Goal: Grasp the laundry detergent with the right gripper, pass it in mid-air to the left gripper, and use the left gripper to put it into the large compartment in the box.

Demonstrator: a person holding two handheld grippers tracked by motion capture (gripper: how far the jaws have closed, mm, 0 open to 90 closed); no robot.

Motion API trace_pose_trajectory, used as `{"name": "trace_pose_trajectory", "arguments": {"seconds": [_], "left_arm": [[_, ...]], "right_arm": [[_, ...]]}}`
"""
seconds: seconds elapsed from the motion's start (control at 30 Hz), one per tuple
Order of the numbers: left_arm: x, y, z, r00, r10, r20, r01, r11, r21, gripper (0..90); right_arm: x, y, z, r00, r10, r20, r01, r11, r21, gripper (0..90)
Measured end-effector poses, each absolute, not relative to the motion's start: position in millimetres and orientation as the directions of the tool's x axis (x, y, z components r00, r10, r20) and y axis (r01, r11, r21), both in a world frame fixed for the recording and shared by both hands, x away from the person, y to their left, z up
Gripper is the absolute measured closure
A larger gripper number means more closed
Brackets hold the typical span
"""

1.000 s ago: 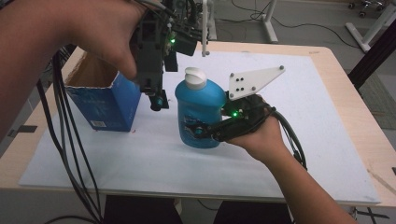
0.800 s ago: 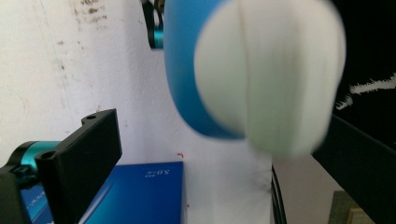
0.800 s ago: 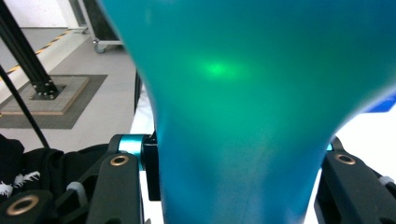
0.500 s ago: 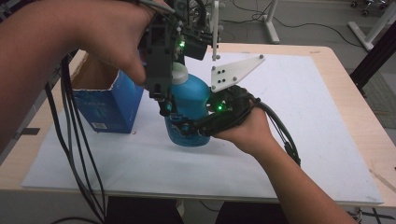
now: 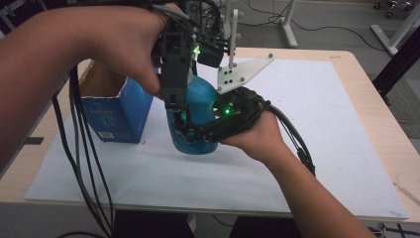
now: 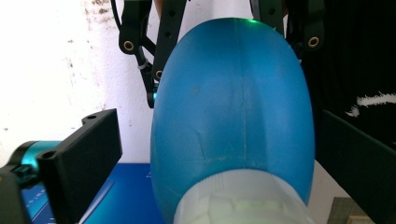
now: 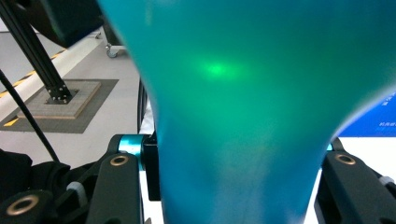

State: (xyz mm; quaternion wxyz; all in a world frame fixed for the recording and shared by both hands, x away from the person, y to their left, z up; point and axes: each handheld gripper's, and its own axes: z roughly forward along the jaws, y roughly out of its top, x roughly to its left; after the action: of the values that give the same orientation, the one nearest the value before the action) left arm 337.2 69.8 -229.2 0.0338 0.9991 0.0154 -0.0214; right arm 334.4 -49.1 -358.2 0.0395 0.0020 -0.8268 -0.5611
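High view, near: the right gripper [image 5: 190,133] comes in level from the person's side and clamps the lower body of the translucent blue plastic bottle [image 5: 198,106], likely to steady it.
Bottle: upright at the middle of the desk [image 5: 346,69], over the white sheet [image 5: 317,129]; whether its base rests there is unclear.
Left gripper [image 5: 179,106]: hangs straight down over the bottle's top; in the left gripper view its jaws stand released, clear of the white cap [image 6: 243,203], seemingly poised to take it.
Farther left: an open blue cardboard box [image 5: 116,111] just beside the bottle.

White print on blue box [image 5: 115,115], too small to read
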Motion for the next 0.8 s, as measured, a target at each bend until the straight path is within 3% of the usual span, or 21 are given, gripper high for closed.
{"name": "trace_pose_trajectory", "arguments": {"seconds": [0.23,0.3,0.8], "left_arm": [[337.5,68.2,-228.0,0.999,0.026,-0.030,0.029,-0.997,0.072,3.9],[338.0,68.4,-228.0,0.999,0.027,-0.035,0.029,-0.997,0.067,10.4],[338.0,66.3,-228.9,0.999,0.017,-0.027,0.019,-0.998,0.062,15.7]], "right_arm": [[334.2,-49.3,-358.4,-0.997,-0.047,0.064,0.042,0.373,0.927,46.8],[334.1,-49.3,-358.5,-0.997,-0.046,0.064,0.042,0.373,0.927,46.8],[334.2,-49.6,-358.6,-0.997,-0.046,0.067,0.046,0.361,0.931,46.8]]}}
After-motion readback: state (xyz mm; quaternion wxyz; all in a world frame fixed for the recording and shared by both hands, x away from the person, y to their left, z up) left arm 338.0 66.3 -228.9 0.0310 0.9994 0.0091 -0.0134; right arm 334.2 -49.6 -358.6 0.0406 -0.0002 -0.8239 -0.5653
